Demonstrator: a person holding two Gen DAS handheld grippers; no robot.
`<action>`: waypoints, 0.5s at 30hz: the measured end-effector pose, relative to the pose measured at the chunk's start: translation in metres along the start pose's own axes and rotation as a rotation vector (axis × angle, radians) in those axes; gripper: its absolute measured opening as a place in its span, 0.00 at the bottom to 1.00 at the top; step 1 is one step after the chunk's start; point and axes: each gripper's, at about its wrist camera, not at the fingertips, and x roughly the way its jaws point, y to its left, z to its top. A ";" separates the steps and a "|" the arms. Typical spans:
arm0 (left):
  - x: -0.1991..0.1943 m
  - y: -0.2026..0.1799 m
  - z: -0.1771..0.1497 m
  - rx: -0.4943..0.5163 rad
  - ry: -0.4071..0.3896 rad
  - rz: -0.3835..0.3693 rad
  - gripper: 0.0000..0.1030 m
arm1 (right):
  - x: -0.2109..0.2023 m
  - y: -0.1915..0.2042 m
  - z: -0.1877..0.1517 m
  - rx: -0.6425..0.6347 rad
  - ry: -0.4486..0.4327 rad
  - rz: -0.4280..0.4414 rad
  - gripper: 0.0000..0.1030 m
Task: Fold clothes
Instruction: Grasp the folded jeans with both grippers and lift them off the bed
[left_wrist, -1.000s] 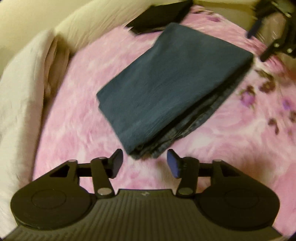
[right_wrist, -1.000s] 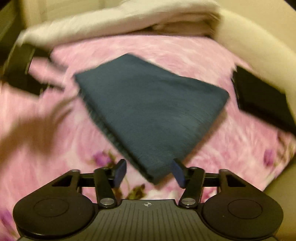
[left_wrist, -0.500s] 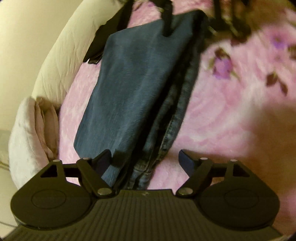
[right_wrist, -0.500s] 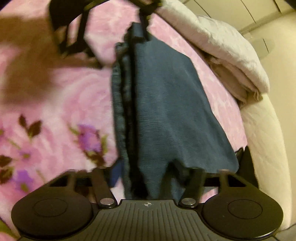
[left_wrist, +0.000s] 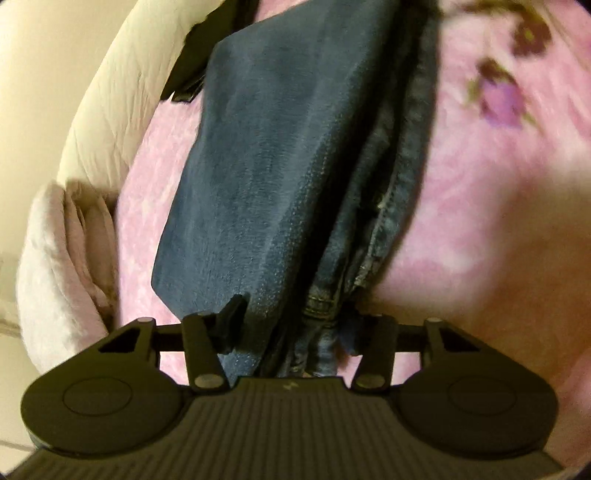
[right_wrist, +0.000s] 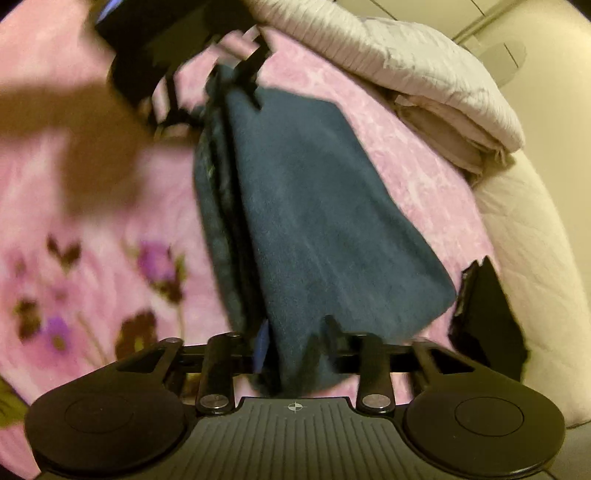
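Folded dark blue jeans lie on the pink flowered bedspread. My left gripper has closed its jaws around the near end of the folded stack, denim layers bunched between the fingers. In the right wrist view the same jeans run away from me, and my right gripper is shut on their opposite end. The left gripper shows blurred at the far end of the jeans in that view.
A folded black garment lies beyond the jeans and shows at the right in the right wrist view. A cream quilt and folded pale bedding border the bed.
Both grippers moved in from above the jeans to opposite ends of the stack. Their jaws went from open to closed on the denim.
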 end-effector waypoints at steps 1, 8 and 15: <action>0.001 0.006 0.000 -0.029 0.004 -0.022 0.45 | 0.001 0.006 -0.002 -0.004 -0.003 -0.002 0.57; 0.002 0.040 0.003 -0.164 0.004 -0.142 0.44 | 0.036 0.029 0.002 -0.146 -0.122 -0.105 0.74; -0.014 0.043 0.024 -0.125 0.048 -0.124 0.41 | 0.037 -0.022 0.005 -0.112 -0.047 -0.040 0.38</action>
